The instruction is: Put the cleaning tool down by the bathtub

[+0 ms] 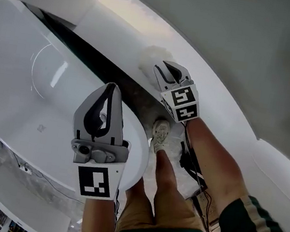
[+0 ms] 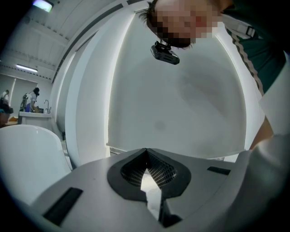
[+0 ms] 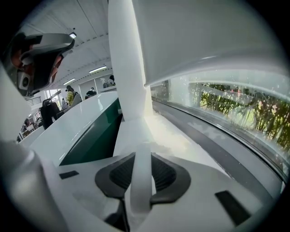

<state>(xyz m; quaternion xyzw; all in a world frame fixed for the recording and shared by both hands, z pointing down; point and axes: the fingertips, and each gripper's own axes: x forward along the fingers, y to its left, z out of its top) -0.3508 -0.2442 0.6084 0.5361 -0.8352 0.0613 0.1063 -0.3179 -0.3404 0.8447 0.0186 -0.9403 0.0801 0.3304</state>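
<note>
While the R gripper point(image 3: 140, 157) tilts down along the strip beside the tub point(image 1: 26, 79), its jaws are clamped partway closed on the tool point(image 3: 139, 183). A flat white handle runs up btw the pads, no gap on either side. In head view the tool's pale, fuzzy-looking end sits just past the jaw tips, by the far side of the tub, against the white ledge point(image 1: 222, 105). Can't tell if it touches anything there. In R gripper view a white column point(image 3: 124, 59) rises ahead of the jaws, w/ a window point(image 3: 226, 104) off to the right. L gripper point(image 1: 110, 88) hovers above the near tub rim, well apart from the tool. Its jaw tips meet w/ nothing btw them, only a white surface showing through the slit lower down. Person's legs and a shoe point(image 1: 160, 130) are on the floor point(image 1: 147, 106) btw tub and ledge, just below the R gripper.
</note>
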